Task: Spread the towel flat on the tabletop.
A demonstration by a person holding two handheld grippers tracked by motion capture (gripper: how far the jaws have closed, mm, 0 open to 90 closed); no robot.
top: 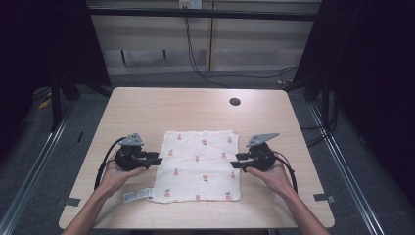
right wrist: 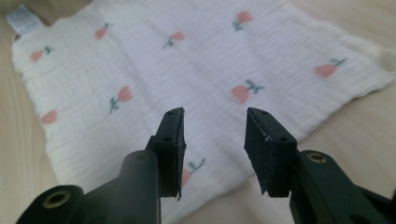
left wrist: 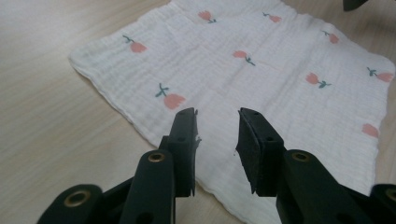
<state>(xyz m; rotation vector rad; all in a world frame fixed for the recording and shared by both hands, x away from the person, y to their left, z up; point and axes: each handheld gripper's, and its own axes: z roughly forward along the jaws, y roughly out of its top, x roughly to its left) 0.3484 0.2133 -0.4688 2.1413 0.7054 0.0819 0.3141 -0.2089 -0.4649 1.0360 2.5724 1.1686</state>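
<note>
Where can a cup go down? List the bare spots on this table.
Free: the far strip of the light wooden table beyond the white flower-print cloth, beside the dark round hole, and the narrow near edge. Crowded: both cloth sides, with the left gripper and right gripper.

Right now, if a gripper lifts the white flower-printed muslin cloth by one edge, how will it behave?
The white flower-printed muslin cloth would probably drape limply: it lies flat and thin. Likely very light. Its crinkled weave suggests decent grip; pushing it would probably bunch it.

Lying flat at table (top: 147, 105) centre: cloth (top: 198, 164); flanking at 9 and 3 o'clock: left gripper (top: 157, 157), right gripper (top: 235, 160), jaws parted.
</note>
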